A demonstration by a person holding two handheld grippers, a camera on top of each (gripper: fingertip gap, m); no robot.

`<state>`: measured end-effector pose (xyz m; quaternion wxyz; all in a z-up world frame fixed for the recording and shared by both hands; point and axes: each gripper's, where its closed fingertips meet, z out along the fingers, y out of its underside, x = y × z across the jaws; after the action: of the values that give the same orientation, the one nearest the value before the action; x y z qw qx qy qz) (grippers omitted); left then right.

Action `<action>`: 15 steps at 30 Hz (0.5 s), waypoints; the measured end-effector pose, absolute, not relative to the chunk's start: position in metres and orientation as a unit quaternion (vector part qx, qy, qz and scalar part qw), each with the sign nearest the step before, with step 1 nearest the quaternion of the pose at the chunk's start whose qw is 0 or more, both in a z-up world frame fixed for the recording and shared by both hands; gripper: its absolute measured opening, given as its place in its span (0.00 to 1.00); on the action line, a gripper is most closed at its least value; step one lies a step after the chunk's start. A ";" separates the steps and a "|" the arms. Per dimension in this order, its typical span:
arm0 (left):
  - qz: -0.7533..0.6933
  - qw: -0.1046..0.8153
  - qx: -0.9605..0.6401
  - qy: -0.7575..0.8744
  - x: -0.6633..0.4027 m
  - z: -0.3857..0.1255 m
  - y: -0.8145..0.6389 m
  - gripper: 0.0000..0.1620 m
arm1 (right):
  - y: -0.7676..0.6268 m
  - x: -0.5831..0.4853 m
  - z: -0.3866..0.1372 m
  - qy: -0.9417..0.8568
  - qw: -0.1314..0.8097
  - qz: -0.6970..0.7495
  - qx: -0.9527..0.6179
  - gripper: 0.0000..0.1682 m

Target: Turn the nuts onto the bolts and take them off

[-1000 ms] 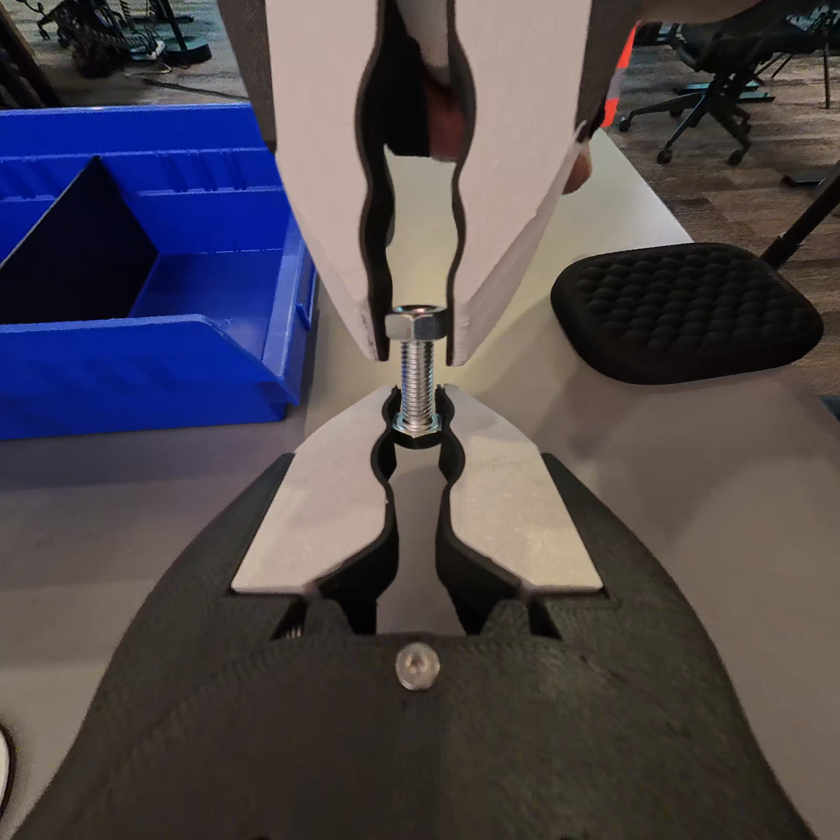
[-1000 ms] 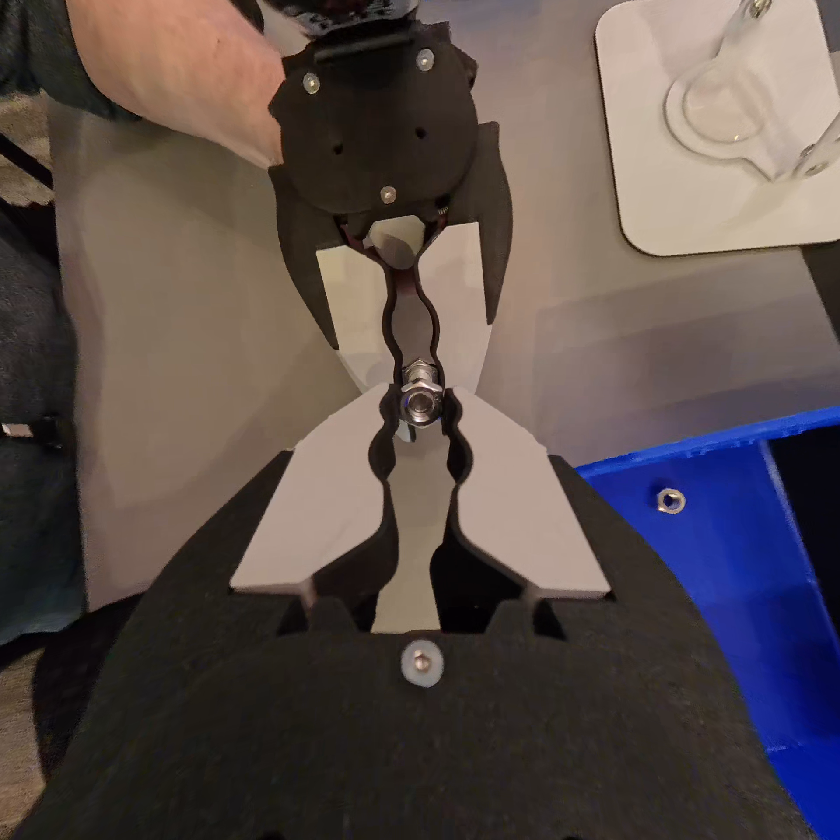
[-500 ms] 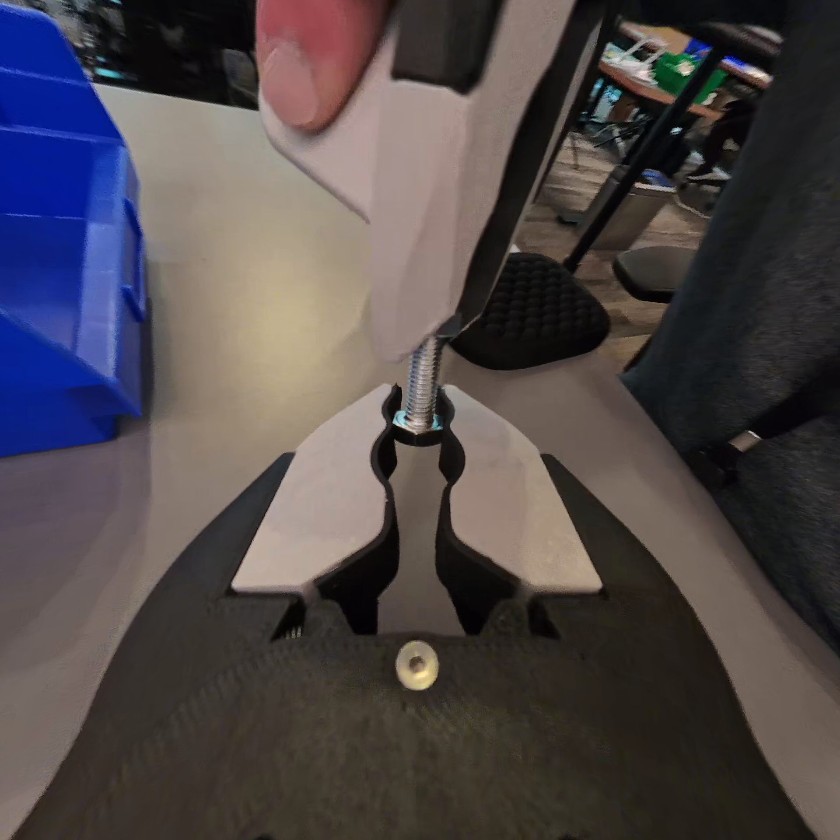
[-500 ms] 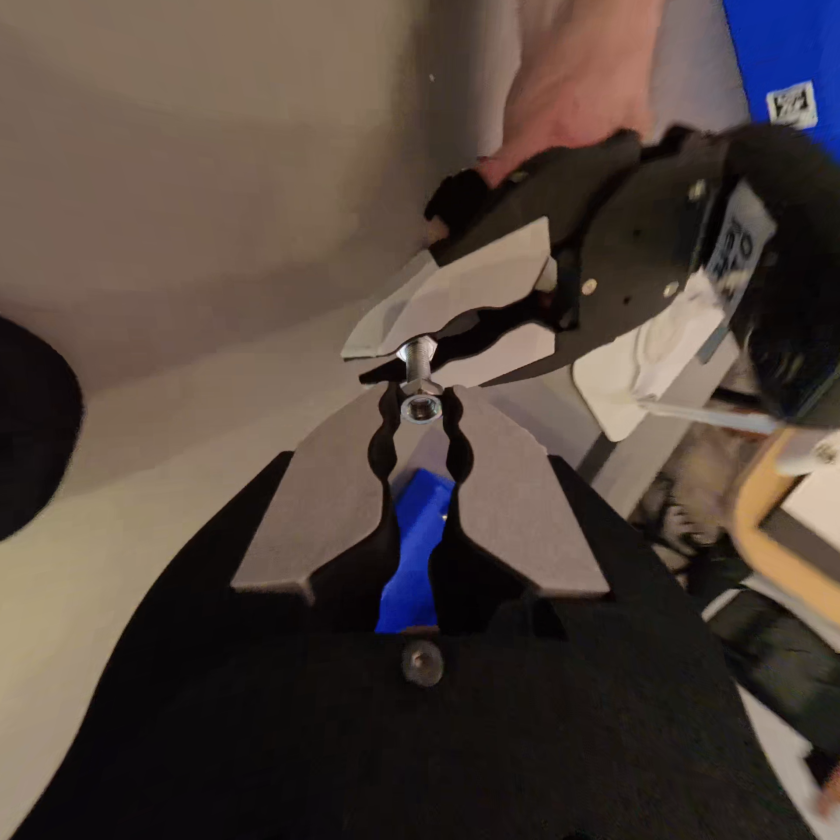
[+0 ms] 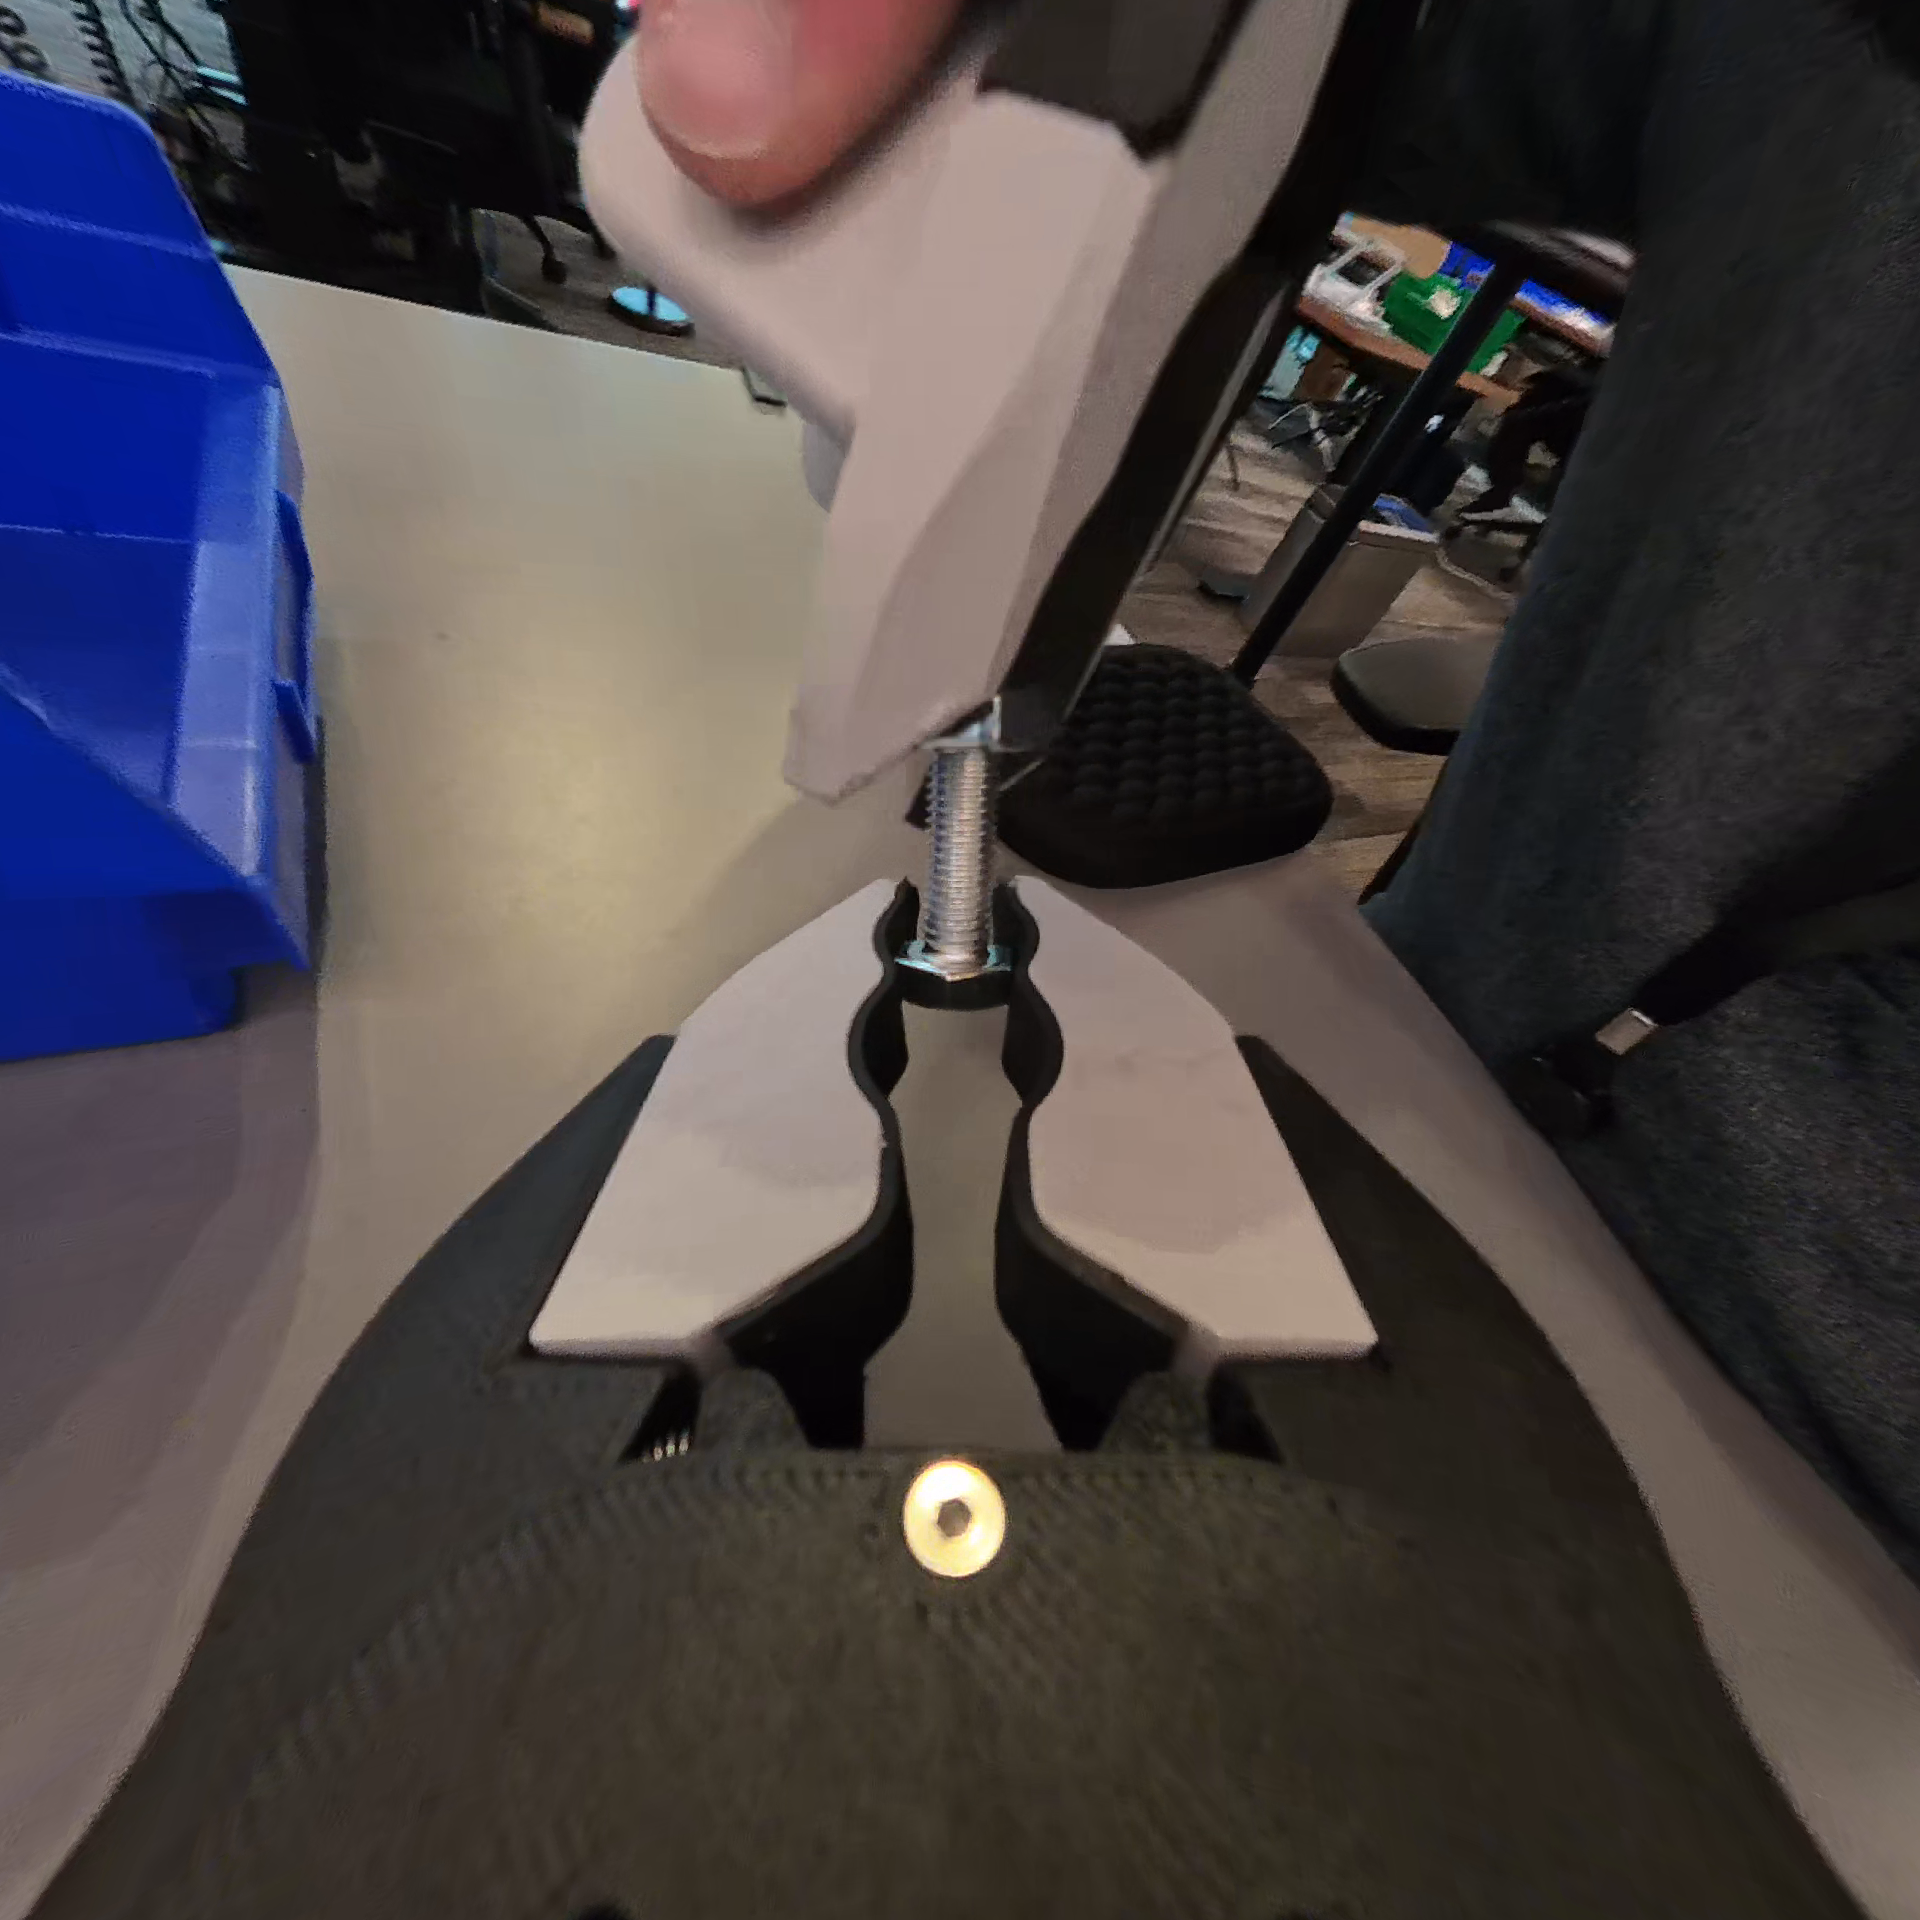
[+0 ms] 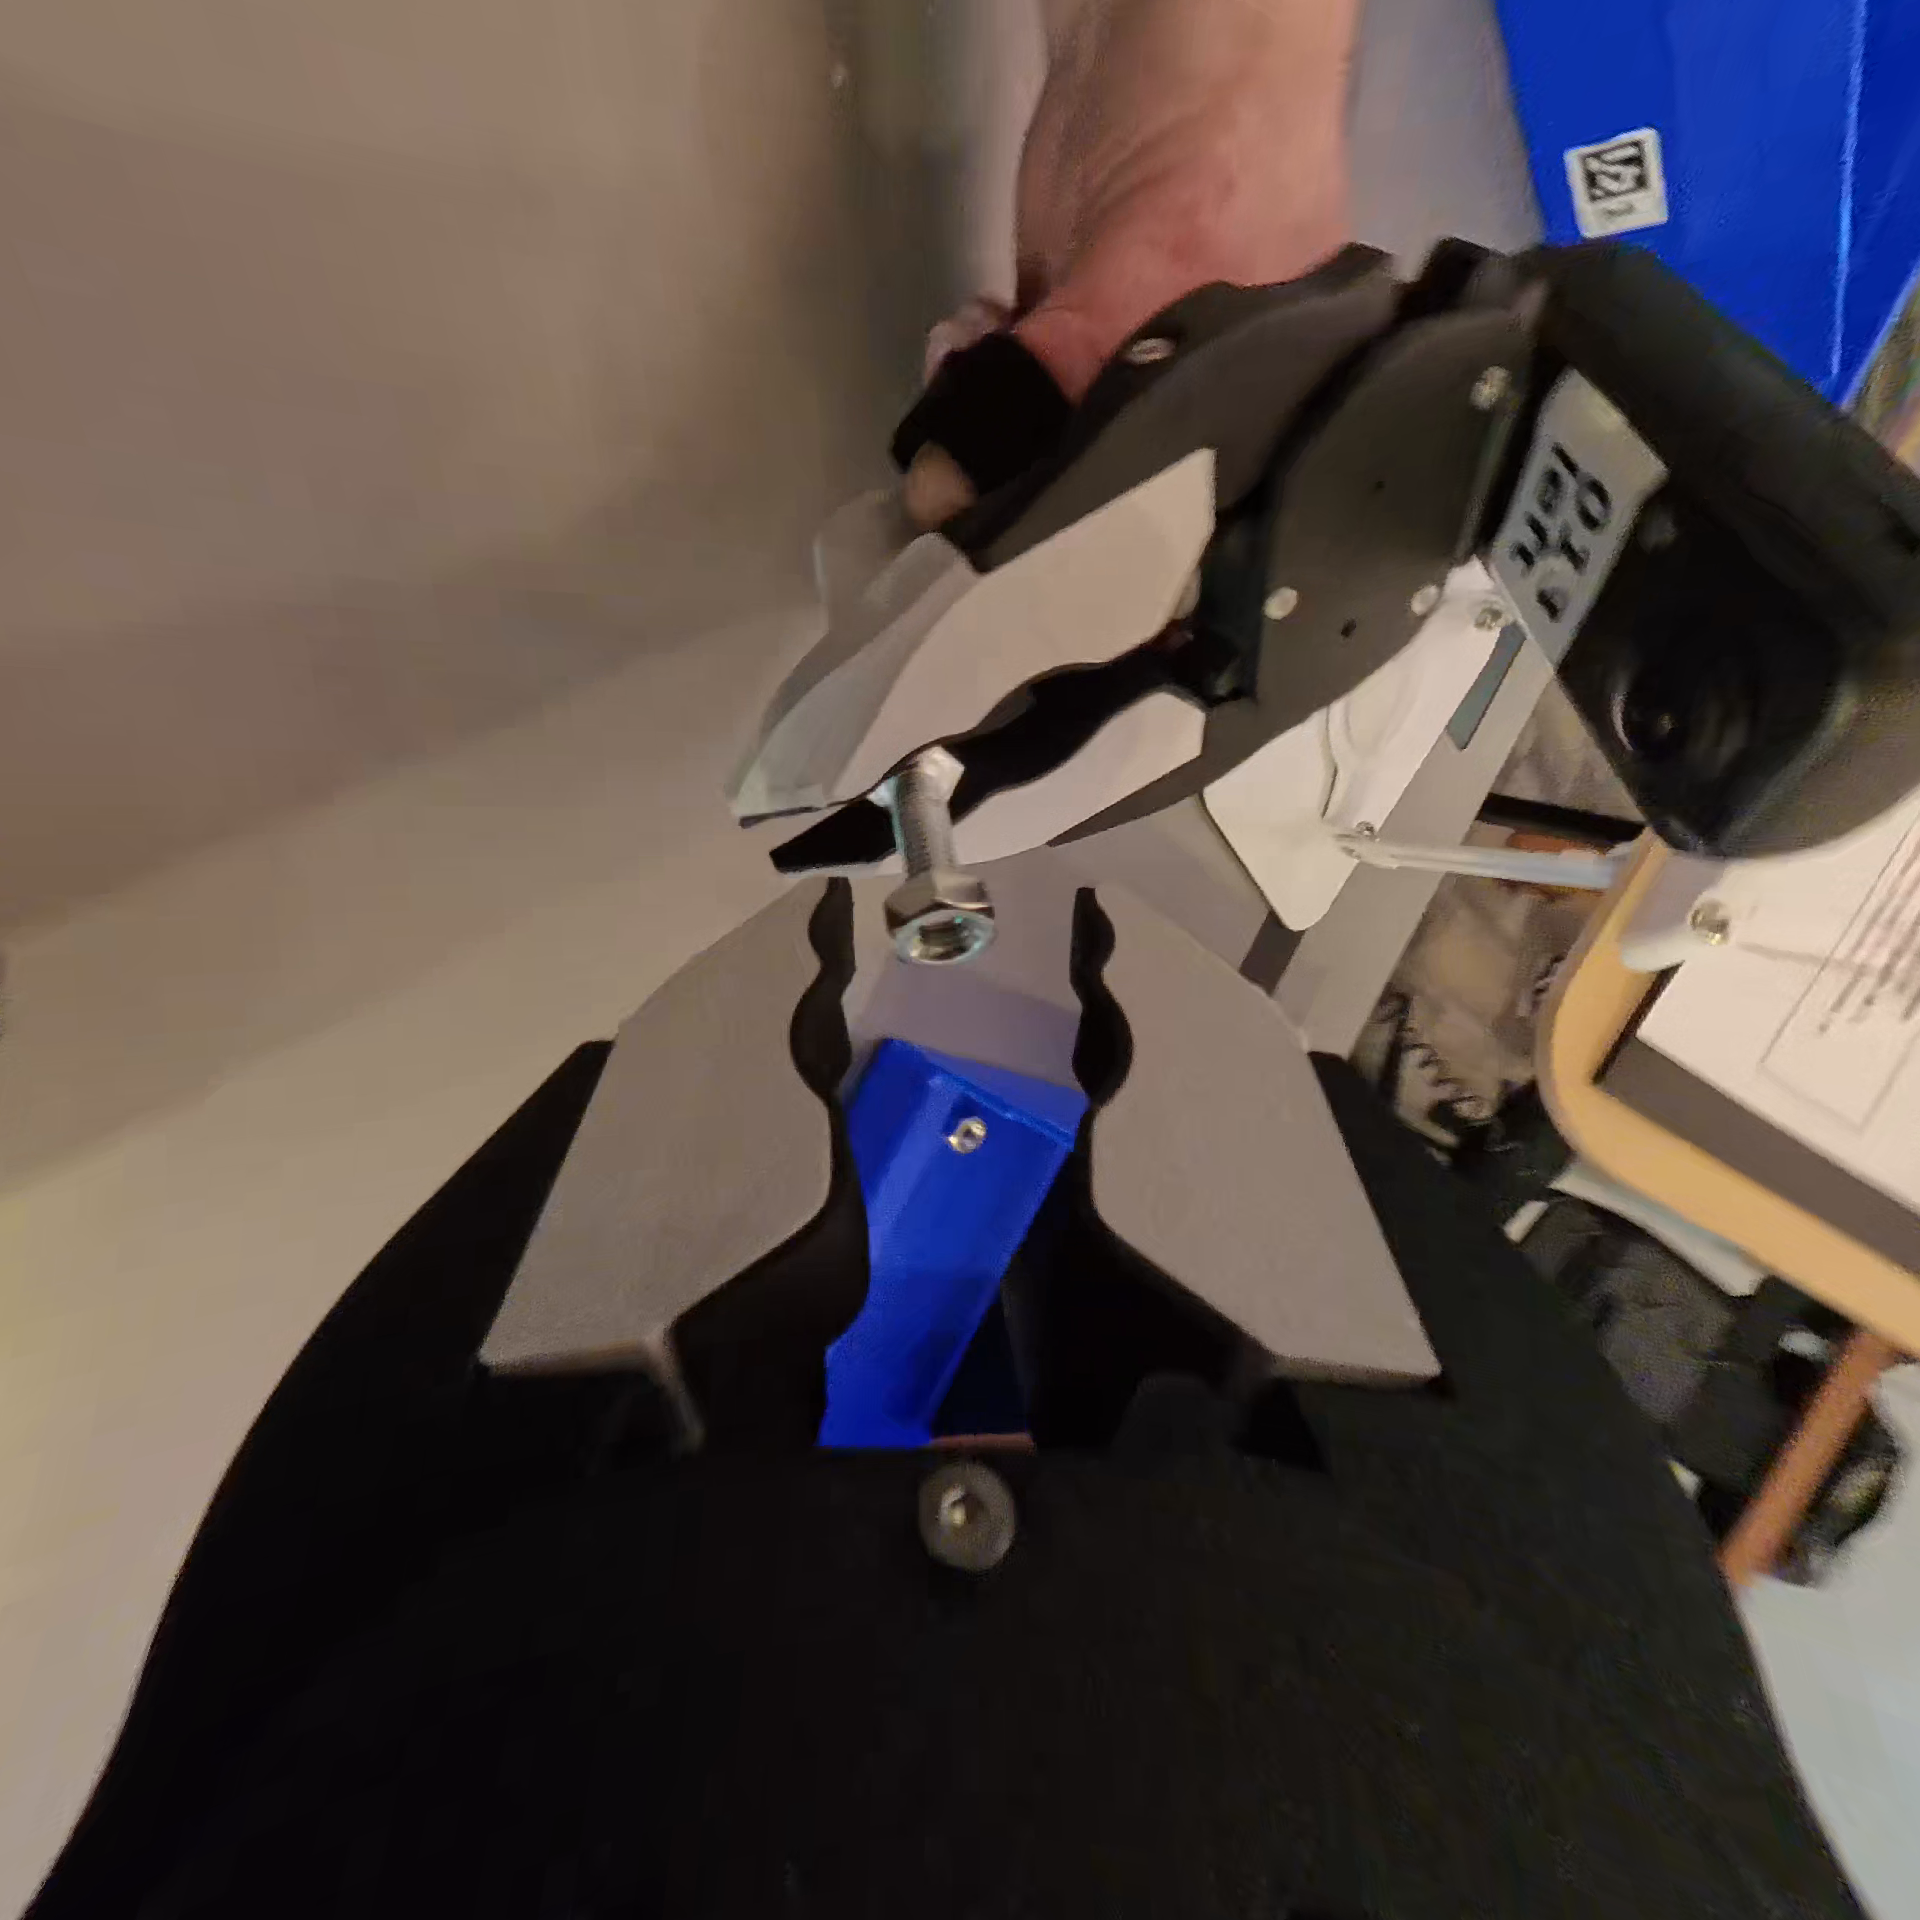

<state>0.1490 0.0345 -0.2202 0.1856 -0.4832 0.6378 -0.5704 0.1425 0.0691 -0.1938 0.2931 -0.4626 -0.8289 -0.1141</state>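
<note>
A silver bolt (image 5: pixel 961 821) stands upright between the two grippers above the grey table (image 5: pixel 540 623). My left gripper (image 5: pixel 956 914) is shut on the nut (image 5: pixel 951 961) at the bolt's lower end. My right gripper (image 5: pixel 935 743) comes down from above over the bolt head, a thumb (image 5: pixel 769 83) resting on it. In the right wrist view my right gripper (image 6: pixel 966 904) has its jaws apart, wider than the hex bolt head (image 6: pixel 940 925) between them. The bolt shank (image 6: pixel 920 821) runs back into the left gripper (image 6: pixel 831 821), held by a hand (image 6: pixel 1143 208).
A blue bin (image 5: pixel 135 623) stands on the table to the left. It also shows between the right gripper's jaws (image 6: pixel 935 1216), with a loose nut (image 6: pixel 968 1135) inside. A black padded cushion (image 5: pixel 1164 769) and a person's dark clothing (image 5: pixel 1714 727) are to the right.
The right gripper's jaws have opened off the bolt head. Over the last second both grippers twisted about the bolt and the views swung round. The left stays shut on the nut.
</note>
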 end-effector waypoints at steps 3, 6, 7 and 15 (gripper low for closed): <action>-0.552 0.211 -0.489 0.642 0.151 -0.219 0.039 0.09 | 0.068 0.141 -0.184 -0.782 0.311 -0.043 -0.538 0.25; -0.529 0.242 -0.500 0.642 0.154 -0.218 0.046 0.09 | 0.067 0.141 -0.179 -0.710 0.305 0.052 -0.633 0.23; -0.520 0.250 -0.502 0.644 0.154 -0.217 0.048 0.09 | 0.066 0.140 -0.178 -0.682 0.300 0.088 -0.662 0.23; -0.477 0.284 -0.512 0.656 0.155 -0.217 0.055 0.09 | 0.066 0.140 -0.188 -0.583 0.284 0.181 -0.739 0.11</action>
<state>0.1553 0.0548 -0.2172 0.2841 -0.5121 0.6556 -0.4767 0.1400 0.0661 -0.1877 0.2838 -0.7393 -0.5832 0.1811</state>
